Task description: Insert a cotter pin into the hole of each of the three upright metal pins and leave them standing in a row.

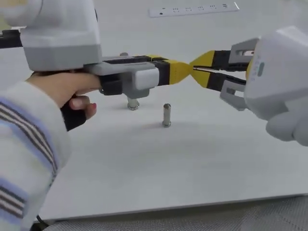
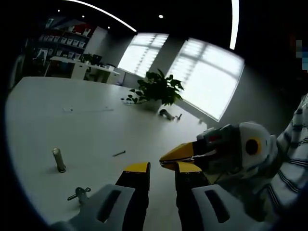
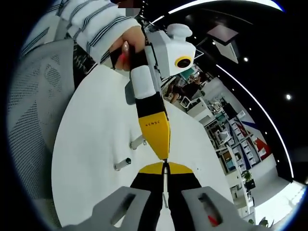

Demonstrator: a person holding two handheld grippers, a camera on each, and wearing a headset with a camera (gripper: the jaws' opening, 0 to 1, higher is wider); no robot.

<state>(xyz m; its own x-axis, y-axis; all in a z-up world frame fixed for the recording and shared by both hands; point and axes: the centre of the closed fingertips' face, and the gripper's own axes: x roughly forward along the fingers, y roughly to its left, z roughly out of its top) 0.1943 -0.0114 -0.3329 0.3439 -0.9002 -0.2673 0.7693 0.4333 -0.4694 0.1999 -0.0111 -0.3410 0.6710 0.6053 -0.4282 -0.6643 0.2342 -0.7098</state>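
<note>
My left gripper [image 1: 191, 70] comes in from the left and my right gripper [image 1: 194, 70] from the right, meeting tip to tip above the white table [image 1: 144, 163]. A thin cotter pin [image 3: 165, 190] lies between the right gripper's [image 3: 165, 168] closed yellow jaws. In the left gripper view its own jaws [image 2: 162, 168] stand slightly apart, with the right gripper's tip [image 2: 166, 160] at their mouth. One metal pin [image 1: 166, 115] stands upright below them. Another [image 1: 133, 103] is partly hidden under the left gripper. The left gripper view shows an upright pin [image 2: 58, 160] and a pin with something across it [image 2: 81, 194].
A loose cotter pin [image 2: 119, 153] lies on the table, and a small metal piece [image 2: 167, 114] sits farther off near a potted plant [image 2: 156, 89]. A white power strip [image 1: 192, 8] runs along the far side. The table's near edge [image 1: 168, 208] is close to me.
</note>
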